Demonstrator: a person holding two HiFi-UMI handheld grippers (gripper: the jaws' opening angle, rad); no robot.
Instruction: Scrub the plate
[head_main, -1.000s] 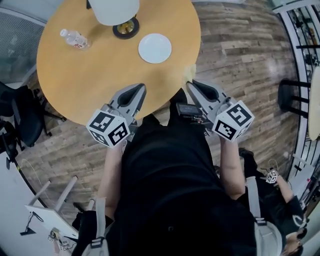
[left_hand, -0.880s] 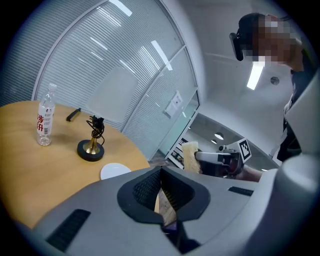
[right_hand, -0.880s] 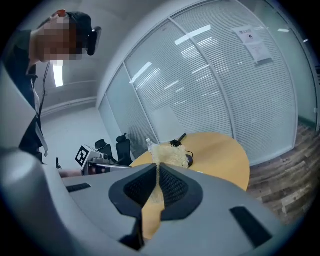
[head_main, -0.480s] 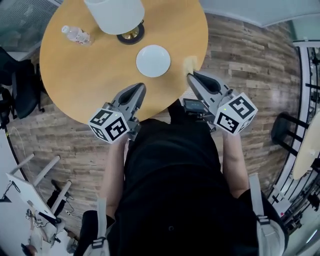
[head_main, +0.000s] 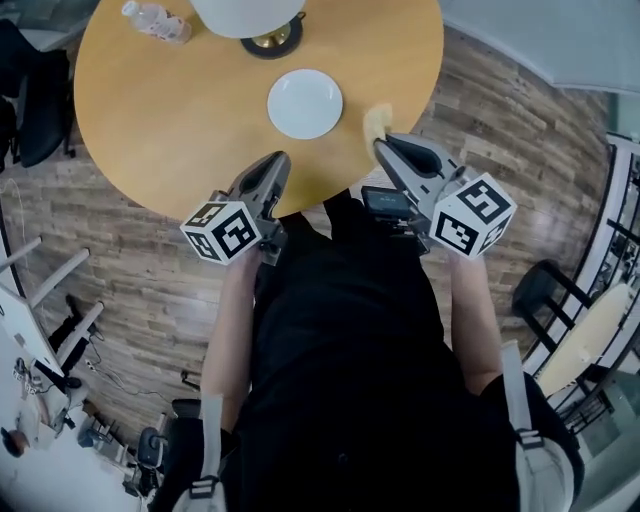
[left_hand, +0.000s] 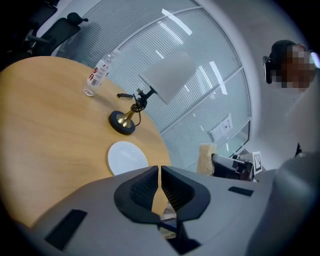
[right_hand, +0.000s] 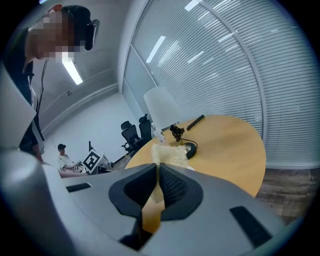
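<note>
A white plate lies empty on the round wooden table, near its front edge. My left gripper hovers over the table's rim just left of the plate, jaws shut with nothing between them; from its own view the plate sits just ahead of it. My right gripper is to the right of the plate, shut on a pale yellow sponge. The sponge sticks out past the fingertips of the right gripper, above the table edge. It also shows in the left gripper view as the sponge.
A desk lamp with a white shade and round base stands behind the plate. A water bottle lies at the table's far left. Office chairs stand left of the table. Another person sits further back.
Both grippers have moved forward to the table's front edge, closer to the plate. The sponge in the right gripper now hangs over the table beside the plate.
</note>
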